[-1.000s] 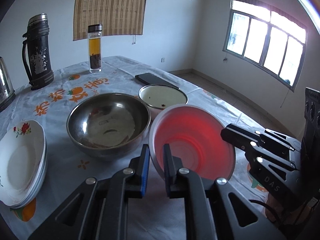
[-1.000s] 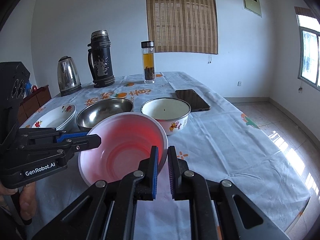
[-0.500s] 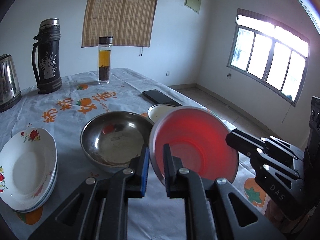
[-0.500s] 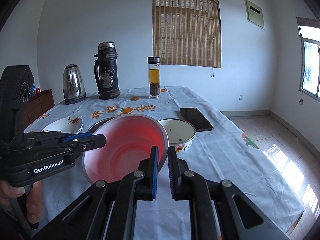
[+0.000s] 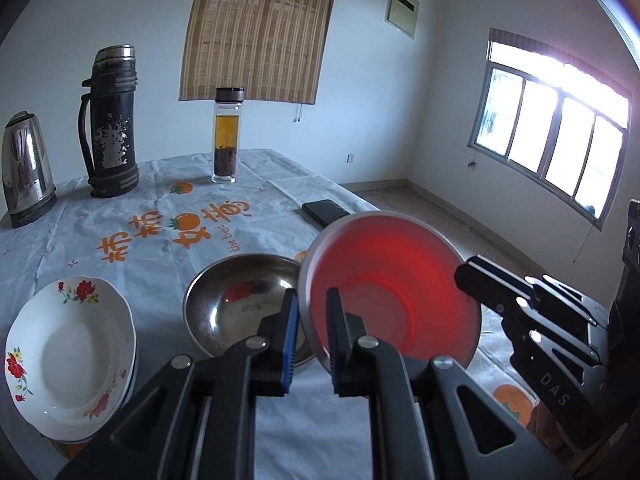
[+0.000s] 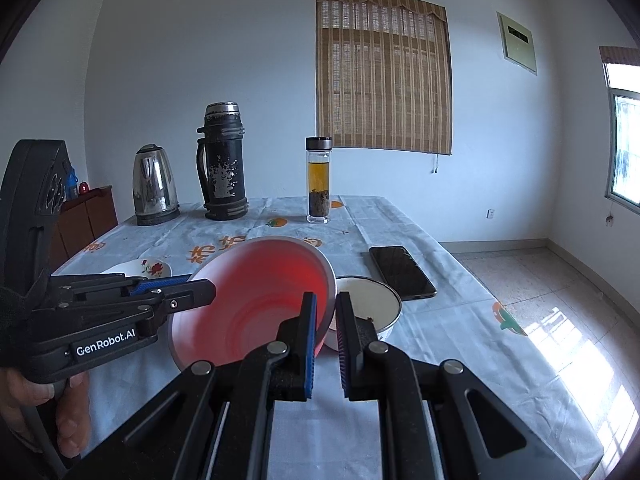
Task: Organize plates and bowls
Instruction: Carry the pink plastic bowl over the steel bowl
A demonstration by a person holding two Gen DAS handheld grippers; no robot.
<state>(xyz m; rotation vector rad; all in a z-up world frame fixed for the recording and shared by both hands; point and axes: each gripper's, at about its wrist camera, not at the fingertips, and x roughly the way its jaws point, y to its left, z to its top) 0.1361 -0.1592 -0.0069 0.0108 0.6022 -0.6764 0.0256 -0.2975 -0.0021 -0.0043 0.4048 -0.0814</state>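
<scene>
A red bowl (image 5: 400, 288) with a pale grey rim hangs tilted in the air above the table. My left gripper (image 5: 311, 320) is shut on its left rim, and my right gripper (image 6: 326, 320) is shut on its right rim. Each gripper shows in the other's view, the right gripper (image 5: 472, 276) and the left gripper (image 6: 200, 290). A steel bowl (image 5: 240, 308) sits below the red bowl's left side. A stack of white flowered plates (image 5: 68, 352) lies at the left. A white enamel bowl (image 6: 372, 302) stands just right of the red bowl, hidden in the left wrist view.
A black phone (image 6: 400, 272) lies near the table's right edge. At the back stand a tea bottle (image 5: 227, 136), a black thermos (image 5: 110, 120) and a steel kettle (image 5: 24, 168). A hand (image 6: 60, 412) holds the left gripper. Bare floor lies to the right of the table.
Both grippers have risen with the red bowl, lifting it off the tablecloth. It now covers the enamel bowl in the left wrist view.
</scene>
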